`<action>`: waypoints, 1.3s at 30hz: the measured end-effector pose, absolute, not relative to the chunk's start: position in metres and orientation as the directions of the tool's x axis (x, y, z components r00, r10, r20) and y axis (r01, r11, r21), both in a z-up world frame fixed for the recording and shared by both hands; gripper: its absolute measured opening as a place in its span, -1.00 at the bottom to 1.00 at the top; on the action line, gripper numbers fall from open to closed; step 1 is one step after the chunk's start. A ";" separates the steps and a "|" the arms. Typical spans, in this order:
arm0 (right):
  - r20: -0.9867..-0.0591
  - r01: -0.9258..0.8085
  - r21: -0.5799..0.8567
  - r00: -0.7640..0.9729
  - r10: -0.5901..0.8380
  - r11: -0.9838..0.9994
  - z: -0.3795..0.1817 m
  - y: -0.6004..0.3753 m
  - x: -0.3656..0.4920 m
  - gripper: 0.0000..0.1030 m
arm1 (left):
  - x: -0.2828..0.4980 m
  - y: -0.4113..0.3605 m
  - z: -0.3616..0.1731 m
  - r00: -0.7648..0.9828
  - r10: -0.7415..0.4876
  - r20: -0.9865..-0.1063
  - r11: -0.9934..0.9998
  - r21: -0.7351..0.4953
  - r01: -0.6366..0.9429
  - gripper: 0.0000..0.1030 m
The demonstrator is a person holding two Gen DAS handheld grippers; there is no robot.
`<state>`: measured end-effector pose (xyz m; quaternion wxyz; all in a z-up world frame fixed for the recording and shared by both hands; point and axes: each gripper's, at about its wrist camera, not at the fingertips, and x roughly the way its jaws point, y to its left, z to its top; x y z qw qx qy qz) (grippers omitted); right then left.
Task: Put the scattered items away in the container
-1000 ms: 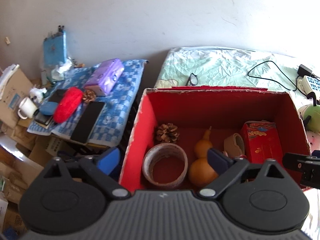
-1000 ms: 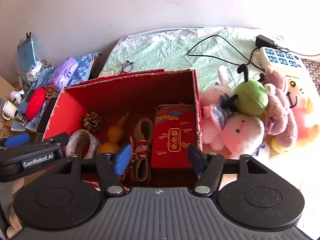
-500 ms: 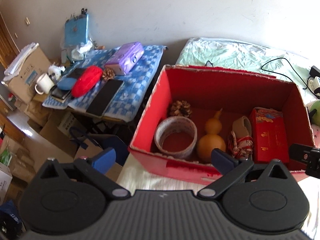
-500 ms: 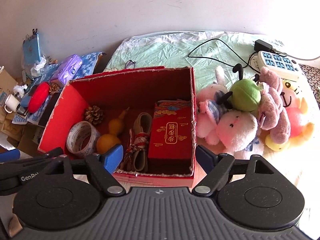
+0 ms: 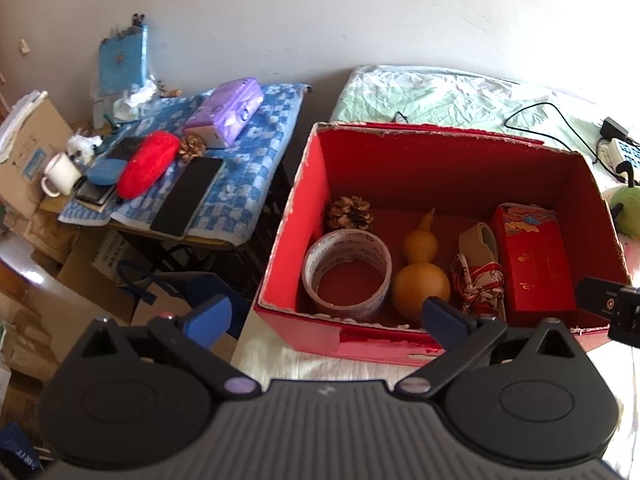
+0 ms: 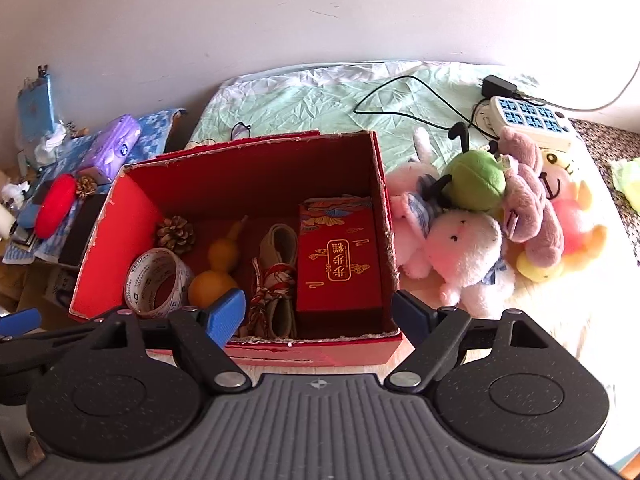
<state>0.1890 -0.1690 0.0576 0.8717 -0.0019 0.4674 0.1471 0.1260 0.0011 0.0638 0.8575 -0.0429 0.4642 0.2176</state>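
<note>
Plainly both claws, left claw and right claw, stand spread and empty; reaching carelessly could tip the red box off the bed.

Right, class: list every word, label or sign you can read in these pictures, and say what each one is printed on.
Gold characters in a gold frame on the red gift box: too stylised to read with certainty.
Printing around the tape roll: too small and blurred to read.
Markings on the cardboard cartons: blurred, unreadable.
No other legible text.
</note>
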 end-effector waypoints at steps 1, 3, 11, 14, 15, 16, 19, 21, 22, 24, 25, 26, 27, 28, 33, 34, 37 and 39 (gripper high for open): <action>-0.817 -0.250 0.132 0.521 0.248 0.959 0.057 -0.167 0.188 0.61 | 0.126 0.003 0.063 0.477 0.332 -0.814 0.902 0.127 -0.412 0.97; -0.817 -0.235 0.126 0.526 0.235 0.964 0.055 -0.164 0.186 0.61 | 0.127 0.006 0.062 0.489 0.326 -0.809 0.908 0.124 -0.400 0.97; -0.821 -0.165 0.114 0.540 0.187 0.980 0.049 -0.157 0.179 0.61 | 0.131 0.015 0.058 0.503 0.310 -0.807 0.925 0.133 -0.356 0.97; -0.819 -0.149 0.112 0.546 0.176 0.982 0.049 -0.153 0.176 0.61 | 0.132 0.020 0.056 0.502 0.308 -0.808 0.925 0.131 -0.356 0.97; -0.818 -0.146 0.109 0.549 0.172 0.983 0.049 -0.152 0.175 0.61 | 0.132 0.022 0.055 0.501 0.303 -0.811 0.927 0.127 -0.354 0.97; -0.817 -0.144 0.104 0.552 0.167 0.984 0.049 -0.150 0.173 0.61 | 0.132 0.023 0.055 0.500 0.297 -0.813 0.929 0.126 -0.348 0.97; -0.817 -0.135 0.102 0.553 0.160 0.986 0.048 -0.147 0.170 0.61 | 0.132 0.025 0.054 0.504 0.279 -0.817 0.939 0.123 -0.321 0.97; -0.820 -0.132 0.107 0.549 0.163 0.985 0.047 -0.146 0.169 0.61 | 0.131 0.027 0.054 0.504 0.262 -0.823 0.944 0.111 -0.311 0.98; -0.820 -0.131 0.106 0.549 0.161 0.986 0.047 -0.145 0.168 0.61 | 0.131 0.029 0.055 0.505 0.256 -0.824 0.946 0.104 -0.308 0.98; -0.819 -0.127 0.104 0.551 0.158 0.986 0.047 -0.144 0.168 0.61 | 0.131 0.032 0.055 0.502 0.247 -0.829 0.945 0.092 -0.314 0.99; -0.820 -0.125 0.106 0.551 0.158 0.986 0.048 -0.143 0.168 0.61 | 0.132 0.034 0.055 0.498 0.239 -0.833 0.945 0.080 -0.318 0.99; -0.820 -0.124 0.109 0.549 0.160 0.986 0.048 -0.143 0.168 0.61 | 0.132 0.037 0.054 0.494 0.234 -0.838 0.942 0.070 -0.327 0.99; -0.821 -0.123 0.111 0.547 0.161 0.986 0.048 -0.143 0.168 0.61 | 0.132 0.039 0.053 0.487 0.234 -0.841 0.939 0.065 -0.339 0.99; -0.822 -0.122 0.111 0.547 0.160 0.986 0.049 -0.143 0.168 0.61 | 0.133 0.041 0.053 0.482 0.235 -0.844 0.935 0.062 -0.348 0.99; -0.822 -0.135 0.105 0.546 0.163 0.985 0.050 -0.140 0.169 0.61 | 0.133 0.041 0.051 0.463 0.268 -0.845 0.924 0.090 -0.372 0.99; -0.822 -0.138 0.106 0.546 0.165 0.985 0.051 -0.139 0.169 0.61 | 0.133 0.041 0.052 0.462 0.268 -0.845 0.924 0.090 -0.371 0.99; -0.818 -0.149 0.106 0.548 0.172 0.983 0.052 -0.140 0.169 0.61 | 0.132 0.037 0.055 0.469 0.276 -0.839 0.928 0.105 -0.358 0.99; -0.814 -0.148 0.112 0.554 0.176 0.983 0.054 -0.142 0.169 0.61 | 0.132 0.032 0.057 0.477 0.298 -0.827 0.926 0.128 -0.355 0.99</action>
